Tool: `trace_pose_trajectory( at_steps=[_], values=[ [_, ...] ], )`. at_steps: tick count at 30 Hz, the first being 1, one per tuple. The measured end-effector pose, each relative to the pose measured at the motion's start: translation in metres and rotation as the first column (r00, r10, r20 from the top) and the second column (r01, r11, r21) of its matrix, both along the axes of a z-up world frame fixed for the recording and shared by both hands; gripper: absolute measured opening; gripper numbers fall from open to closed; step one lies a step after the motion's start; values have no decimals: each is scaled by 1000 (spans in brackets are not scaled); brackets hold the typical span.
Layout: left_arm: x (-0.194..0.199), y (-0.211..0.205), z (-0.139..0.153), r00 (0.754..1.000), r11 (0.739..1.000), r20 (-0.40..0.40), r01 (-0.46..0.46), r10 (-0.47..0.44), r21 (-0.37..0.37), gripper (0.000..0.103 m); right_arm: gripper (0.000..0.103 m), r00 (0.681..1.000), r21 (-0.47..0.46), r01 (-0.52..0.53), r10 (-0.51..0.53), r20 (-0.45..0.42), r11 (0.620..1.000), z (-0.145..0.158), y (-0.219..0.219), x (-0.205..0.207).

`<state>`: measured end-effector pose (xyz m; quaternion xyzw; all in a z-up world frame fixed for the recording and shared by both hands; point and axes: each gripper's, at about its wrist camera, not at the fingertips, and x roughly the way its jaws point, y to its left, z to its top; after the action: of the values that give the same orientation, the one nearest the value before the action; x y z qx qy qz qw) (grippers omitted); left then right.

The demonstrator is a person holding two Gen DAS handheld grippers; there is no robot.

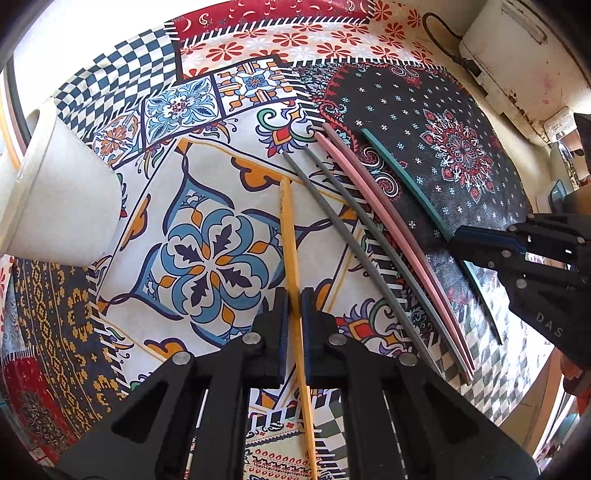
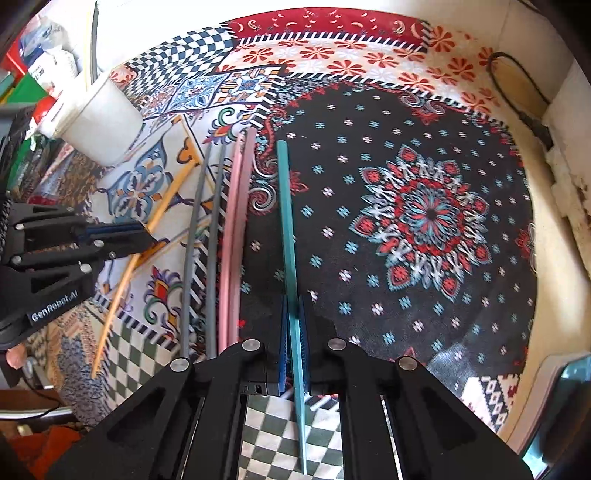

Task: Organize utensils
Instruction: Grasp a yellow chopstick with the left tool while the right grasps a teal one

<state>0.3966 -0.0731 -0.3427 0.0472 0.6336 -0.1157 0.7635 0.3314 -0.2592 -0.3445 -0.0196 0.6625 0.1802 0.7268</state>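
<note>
Several chopsticks lie on a patchwork-print tablecloth (image 1: 207, 258). My left gripper (image 1: 294, 301) is shut on a yellow chopstick (image 1: 288, 229), which runs up and down between its pads. My right gripper (image 2: 294, 306) is shut on a teal chopstick (image 2: 286, 206) lying on the black floral patch. Between the two lie two grey chopsticks (image 1: 332, 206) and two pink chopsticks (image 1: 373, 206), side by side. The right wrist view shows the grey chopsticks (image 2: 201, 236), the pink chopsticks (image 2: 236, 229), the yellow chopstick (image 2: 162, 210) and my left gripper (image 2: 147, 236). A white cup (image 1: 62, 192) stands at the left.
The white cup (image 2: 98, 118) stands near the cloth's far left corner. A white appliance (image 1: 517, 62) with a black cable (image 1: 443, 33) sits at the far right. Boxes and clutter (image 2: 33, 55) fill the far left. A teal object (image 2: 569, 398) lies at the right edge.
</note>
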Motion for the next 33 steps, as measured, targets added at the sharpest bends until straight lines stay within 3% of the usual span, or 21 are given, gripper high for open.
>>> trace_pose_trajectory(
  at_steps=[12, 17, 25, 33],
  values=[
    [29, 4, -2, 996, 1000, -84, 18, -20, -21, 7, 6, 994, -31, -110, 109, -18, 993, -7, 36, 30],
    [35, 0, -4, 996, 999, -78, 40, -41, -12, 10, 6, 989, -26, -148, 147, -29, 989, -7, 37, 34],
    [34, -12, -4, 994, 995, -50, 99, -98, 22, 5, 5, 993, -29, -115, 114, -28, 993, -11, 49, 42],
    [30, 1, -2, 999, 1000, -33, 16, -16, 22, 4, 5, 997, -7, -74, 74, 25, 997, 9, 28, 32]
  ],
)
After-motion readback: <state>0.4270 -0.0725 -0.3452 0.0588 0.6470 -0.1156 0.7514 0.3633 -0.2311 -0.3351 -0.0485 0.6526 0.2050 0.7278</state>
